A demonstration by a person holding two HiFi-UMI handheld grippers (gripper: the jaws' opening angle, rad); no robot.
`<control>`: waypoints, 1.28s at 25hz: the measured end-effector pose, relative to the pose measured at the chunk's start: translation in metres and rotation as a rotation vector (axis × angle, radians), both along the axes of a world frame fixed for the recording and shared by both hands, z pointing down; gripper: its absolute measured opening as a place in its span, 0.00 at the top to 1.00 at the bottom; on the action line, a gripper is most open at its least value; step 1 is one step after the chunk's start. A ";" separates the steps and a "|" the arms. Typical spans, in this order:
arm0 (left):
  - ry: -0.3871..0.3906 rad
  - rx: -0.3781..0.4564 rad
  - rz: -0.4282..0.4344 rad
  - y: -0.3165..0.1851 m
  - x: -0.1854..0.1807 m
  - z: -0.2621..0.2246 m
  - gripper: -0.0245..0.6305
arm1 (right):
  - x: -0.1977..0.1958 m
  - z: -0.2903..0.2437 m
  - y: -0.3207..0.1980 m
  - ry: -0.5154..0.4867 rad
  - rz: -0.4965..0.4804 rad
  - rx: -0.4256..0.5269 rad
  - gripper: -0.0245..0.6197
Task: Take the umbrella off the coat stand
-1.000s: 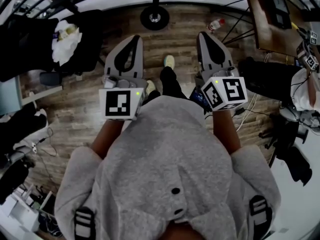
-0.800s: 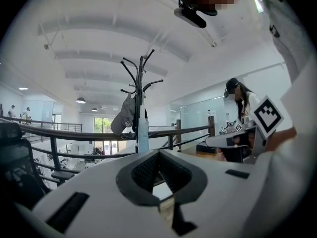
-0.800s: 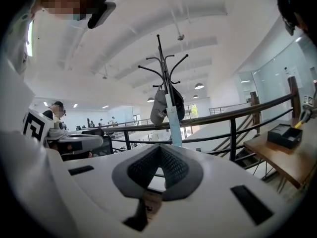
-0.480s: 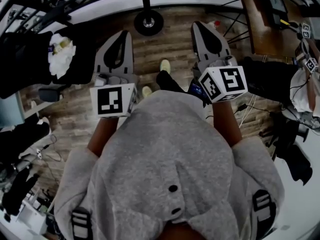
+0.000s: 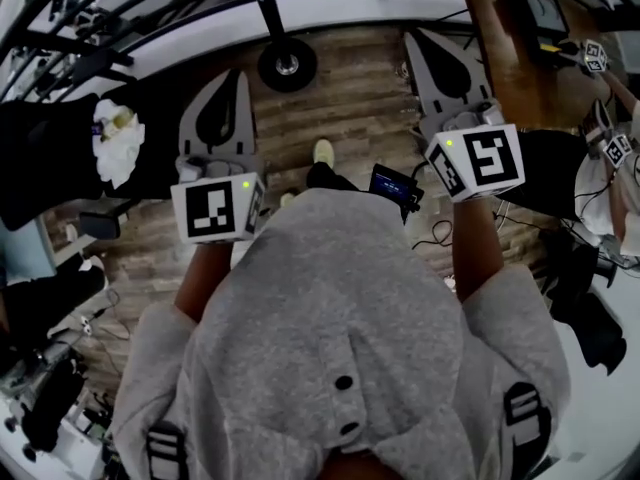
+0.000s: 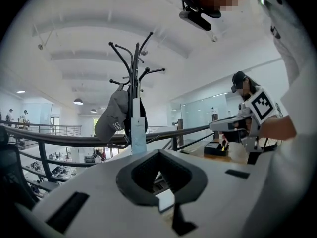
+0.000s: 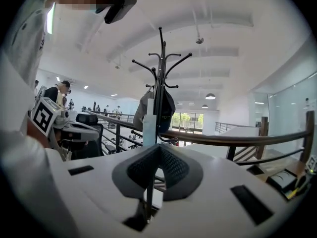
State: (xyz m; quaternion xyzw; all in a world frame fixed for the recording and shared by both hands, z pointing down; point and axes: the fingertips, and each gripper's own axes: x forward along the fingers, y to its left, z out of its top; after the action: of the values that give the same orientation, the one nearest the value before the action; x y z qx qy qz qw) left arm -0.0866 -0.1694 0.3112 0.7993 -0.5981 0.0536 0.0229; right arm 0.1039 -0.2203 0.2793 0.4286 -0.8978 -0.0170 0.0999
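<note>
Removal not begun: umbrella (image 6: 138,135) hangs on the coat stand (image 6: 132,78), well ahead. Left tongs (image 5: 236,78) and right tongs (image 5: 422,42) both pressed together, empty.

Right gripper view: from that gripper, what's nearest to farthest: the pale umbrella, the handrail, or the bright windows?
1. Umbrella, hanging on the coat stand, dead ahead.
2. Handrail, just behind the stand.
3. Windows, far across the hall.

White letters, seemingly "SI", are seen on the cap (image 6: 111,119) at the stand's (image 6: 132,86) eight o'clock; nothing else is readable.
</note>
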 end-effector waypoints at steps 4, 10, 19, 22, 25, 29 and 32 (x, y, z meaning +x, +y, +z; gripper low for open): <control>0.012 -0.007 -0.025 -0.018 0.001 -0.002 0.94 | -0.001 -0.015 -0.020 0.027 -0.055 0.023 0.95; -0.007 -0.028 -0.053 -0.044 0.008 -0.001 0.94 | -0.021 0.008 -0.043 -0.059 -0.091 -0.047 0.95; -0.028 -0.028 -0.100 -0.053 0.007 -0.010 0.94 | -0.037 0.026 -0.052 -0.173 -0.162 -0.148 0.95; -0.023 -0.031 -0.107 -0.061 0.004 -0.009 0.94 | -0.039 0.026 -0.060 -0.179 -0.161 -0.146 0.95; -0.027 -0.049 -0.099 -0.063 0.002 -0.003 0.94 | -0.044 0.032 -0.063 -0.190 -0.151 -0.158 0.95; -0.032 -0.053 -0.090 -0.074 -0.002 0.001 0.94 | -0.048 0.033 -0.072 -0.191 -0.140 -0.150 0.95; -0.039 -0.024 -0.071 -0.087 -0.008 0.002 0.94 | -0.054 0.031 -0.082 -0.199 -0.125 -0.148 0.95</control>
State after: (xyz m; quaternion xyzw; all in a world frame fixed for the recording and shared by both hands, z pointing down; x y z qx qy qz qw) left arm -0.0945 -0.2567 0.3131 0.7761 -0.6257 0.0754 0.0228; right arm 0.0497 -0.3022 0.3108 0.3628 -0.9270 0.0857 0.0405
